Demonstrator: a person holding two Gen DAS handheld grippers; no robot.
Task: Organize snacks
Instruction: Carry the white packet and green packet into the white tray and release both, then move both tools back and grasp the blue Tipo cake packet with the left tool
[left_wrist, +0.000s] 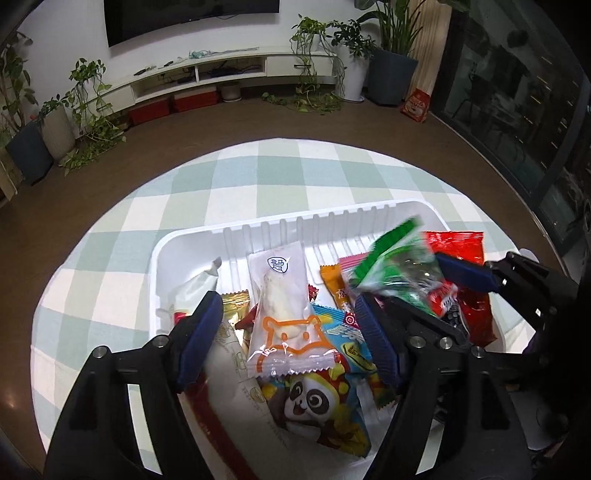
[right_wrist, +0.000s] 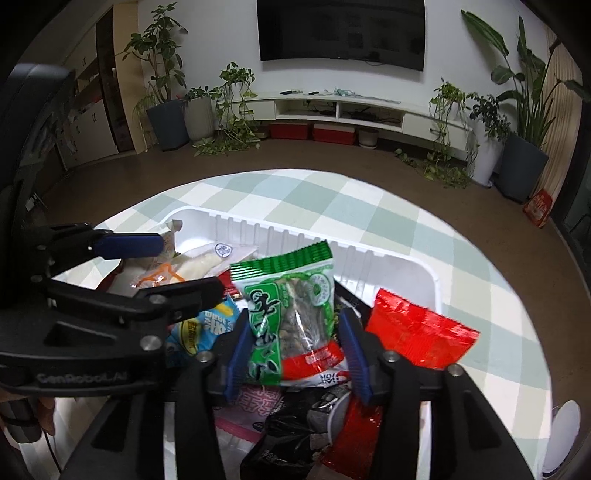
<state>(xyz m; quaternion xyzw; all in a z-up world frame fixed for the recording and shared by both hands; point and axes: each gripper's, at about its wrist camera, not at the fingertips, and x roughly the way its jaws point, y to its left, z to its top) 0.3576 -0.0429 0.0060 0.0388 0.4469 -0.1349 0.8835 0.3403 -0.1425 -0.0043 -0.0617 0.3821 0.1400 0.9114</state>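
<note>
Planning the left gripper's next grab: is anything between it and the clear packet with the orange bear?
Nothing visible does. The clear packet lies on top of the pile in the white bin and shows directly between the open jaws of the left gripper.

The green packet (left_wrist: 397, 266) is smeared with motion blur in the left wrist view, its print unreadable there. Beneath it, the pink packet (left_wrist: 349, 263) shows only a sliver. The red packet (left_wrist: 467, 280) is half covered by the right gripper (left_wrist: 408, 284). Near the tray's (left_wrist: 280, 221) front edge, the panda packet (left_wrist: 317, 410) is partly buried under the clear bun wrapper (left_wrist: 286, 314). In the right wrist view, a black packet (right_wrist: 291, 435) runs off the bottom edge.
</note>
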